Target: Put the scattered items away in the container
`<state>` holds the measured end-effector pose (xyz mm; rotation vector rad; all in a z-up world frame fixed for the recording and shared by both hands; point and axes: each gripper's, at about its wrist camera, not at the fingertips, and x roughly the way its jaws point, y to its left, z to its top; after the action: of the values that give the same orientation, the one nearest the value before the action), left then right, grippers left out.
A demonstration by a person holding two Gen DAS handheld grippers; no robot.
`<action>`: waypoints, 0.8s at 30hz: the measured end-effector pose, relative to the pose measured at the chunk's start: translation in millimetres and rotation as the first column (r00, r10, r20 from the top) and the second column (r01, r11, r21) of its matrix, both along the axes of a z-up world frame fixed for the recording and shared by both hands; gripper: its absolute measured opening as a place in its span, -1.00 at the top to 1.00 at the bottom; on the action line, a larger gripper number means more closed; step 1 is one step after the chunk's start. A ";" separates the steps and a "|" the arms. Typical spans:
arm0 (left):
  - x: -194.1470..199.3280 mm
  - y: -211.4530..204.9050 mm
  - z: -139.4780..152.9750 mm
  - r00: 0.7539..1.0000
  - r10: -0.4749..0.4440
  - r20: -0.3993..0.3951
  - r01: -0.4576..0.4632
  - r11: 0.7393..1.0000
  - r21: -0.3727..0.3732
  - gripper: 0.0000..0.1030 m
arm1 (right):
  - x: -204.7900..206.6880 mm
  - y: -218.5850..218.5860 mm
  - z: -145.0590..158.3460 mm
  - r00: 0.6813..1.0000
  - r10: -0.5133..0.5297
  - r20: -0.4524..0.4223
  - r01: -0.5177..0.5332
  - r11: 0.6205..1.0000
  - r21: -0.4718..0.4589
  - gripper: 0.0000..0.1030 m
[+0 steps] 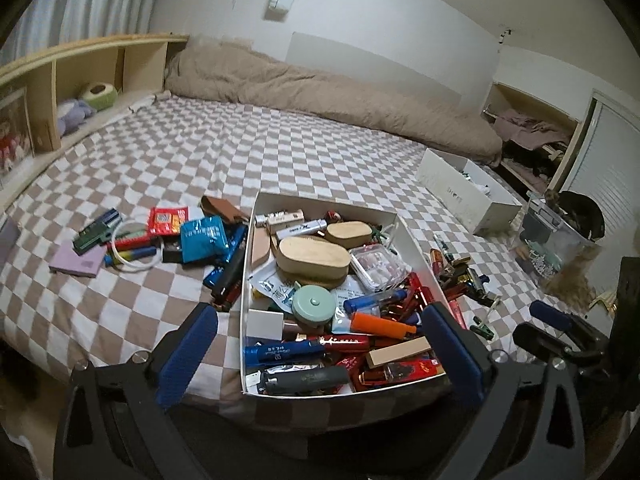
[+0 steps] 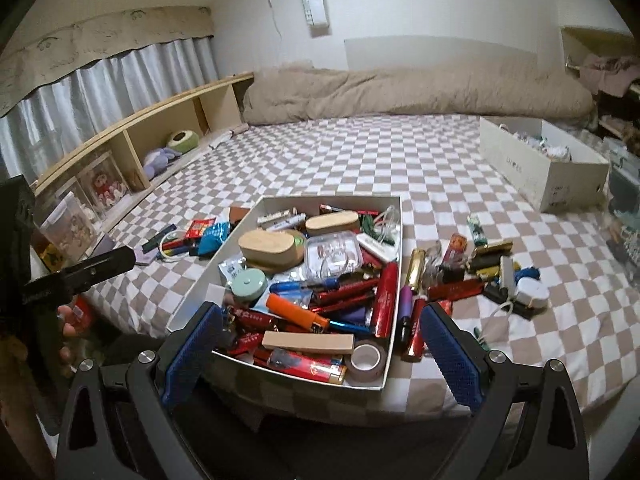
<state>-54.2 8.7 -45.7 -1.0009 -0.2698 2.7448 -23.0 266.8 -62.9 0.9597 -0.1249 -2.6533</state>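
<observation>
A white open box (image 1: 245,280) (image 2: 394,240) sits on the checkered bed, heaped with lighters, pens, wooden cases and a mint tape measure (image 1: 314,305). Loose items lie left of it, among them a blue packet (image 1: 203,238), a red packet (image 1: 168,220) and a purple pad (image 1: 78,262). More lighters and small items (image 2: 480,276) lie to its right. My left gripper (image 1: 320,354) is open and empty over the box's near end. My right gripper (image 2: 320,354) is open and empty over the box's near edge.
A second white box (image 2: 536,168) stands at the back right of the bed. A beige duvet (image 2: 400,92) lies along the wall. A wooden shelf headboard (image 2: 132,132) runs on the left. A clear bin (image 1: 556,240) sits at the far right.
</observation>
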 end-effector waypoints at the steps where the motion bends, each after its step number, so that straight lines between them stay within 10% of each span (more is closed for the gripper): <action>1: 3.1 -0.1 3.1 1.000 0.000 -0.012 0.000 1.000 -0.006 -1.00 | 2.1 0.3 3.2 1.000 -0.003 -0.009 0.003 1.000 0.001 -0.92; 24: 53.1 10.9 41.5 0.986 -0.003 -0.167 -0.025 0.986 -0.167 -1.00 | 49.5 3.9 44.3 0.984 -0.090 -0.152 0.096 0.995 0.034 -1.00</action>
<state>-1.1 19.6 -4.2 -0.8008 -0.0153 2.8787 26.5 270.8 -18.6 0.7806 -0.0827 -2.8132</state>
